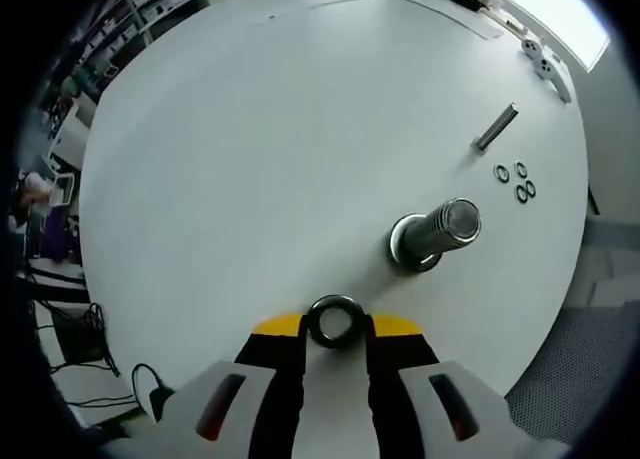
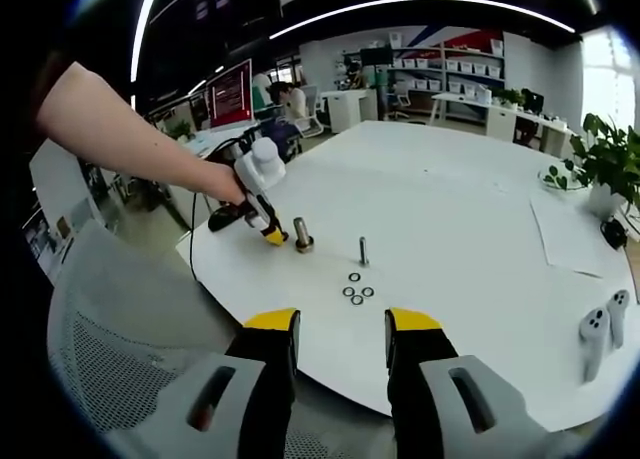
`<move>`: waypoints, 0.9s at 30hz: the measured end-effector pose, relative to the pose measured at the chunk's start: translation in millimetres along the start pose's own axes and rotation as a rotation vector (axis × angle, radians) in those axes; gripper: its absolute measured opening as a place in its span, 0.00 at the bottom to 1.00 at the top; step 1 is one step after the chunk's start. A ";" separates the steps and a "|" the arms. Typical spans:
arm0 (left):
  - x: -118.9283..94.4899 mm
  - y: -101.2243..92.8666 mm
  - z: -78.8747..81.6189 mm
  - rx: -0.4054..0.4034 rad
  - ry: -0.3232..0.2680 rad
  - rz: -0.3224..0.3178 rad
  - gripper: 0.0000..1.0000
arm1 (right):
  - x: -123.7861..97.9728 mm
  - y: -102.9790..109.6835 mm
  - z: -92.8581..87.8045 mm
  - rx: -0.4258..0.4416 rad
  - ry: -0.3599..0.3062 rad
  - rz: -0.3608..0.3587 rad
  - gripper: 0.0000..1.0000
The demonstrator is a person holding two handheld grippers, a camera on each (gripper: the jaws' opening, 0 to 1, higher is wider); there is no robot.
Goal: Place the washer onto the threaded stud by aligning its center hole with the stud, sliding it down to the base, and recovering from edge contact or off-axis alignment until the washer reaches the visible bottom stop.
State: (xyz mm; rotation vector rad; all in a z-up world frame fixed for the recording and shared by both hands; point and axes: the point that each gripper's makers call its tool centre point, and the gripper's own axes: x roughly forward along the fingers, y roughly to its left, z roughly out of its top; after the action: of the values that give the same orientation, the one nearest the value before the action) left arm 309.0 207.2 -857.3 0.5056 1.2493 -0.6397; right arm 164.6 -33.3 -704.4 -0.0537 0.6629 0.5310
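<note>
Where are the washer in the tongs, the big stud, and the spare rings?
washer (image 1: 335, 321), left gripper view, on its dark rim.
threaded stud (image 1: 447, 226), left gripper view, on its shaft.
spare rings (image 2: 357, 291), right gripper view, on the cluster's middle.

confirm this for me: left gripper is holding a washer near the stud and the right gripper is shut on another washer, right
Not quite. The right gripper is open and holds nothing, as the right gripper view shows. The left gripper does hold a washer near the stud.
</note>
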 end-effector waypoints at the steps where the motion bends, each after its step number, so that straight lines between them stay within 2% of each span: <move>1: -0.3 -1.1 -1.0 0.003 0.003 -0.001 0.21 | 0.0 0.0 0.0 0.001 0.000 0.000 0.36; 12: -1.8 -9.5 -12.2 0.076 0.045 -0.025 0.22 | 0.0 0.3 0.8 0.001 -0.004 0.003 0.36; 17: -1.1 -13.1 -12.7 0.119 0.061 -0.037 0.27 | 0.1 0.6 1.1 -0.001 -0.004 0.005 0.36; 21: -0.3 -11.5 -12.7 0.117 0.066 -0.040 0.27 | -0.1 0.5 1.0 -0.001 -0.004 0.004 0.36; 27: 0.1 -7.5 -11.9 0.100 0.062 -0.029 0.22 | 0.1 0.1 0.7 -0.002 -0.003 0.003 0.36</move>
State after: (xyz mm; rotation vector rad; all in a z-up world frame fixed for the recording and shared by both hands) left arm 295.5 209.7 -860.5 0.5953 1.2892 -0.7184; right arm 165.1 -33.0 -703.9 -0.0542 0.6592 0.5346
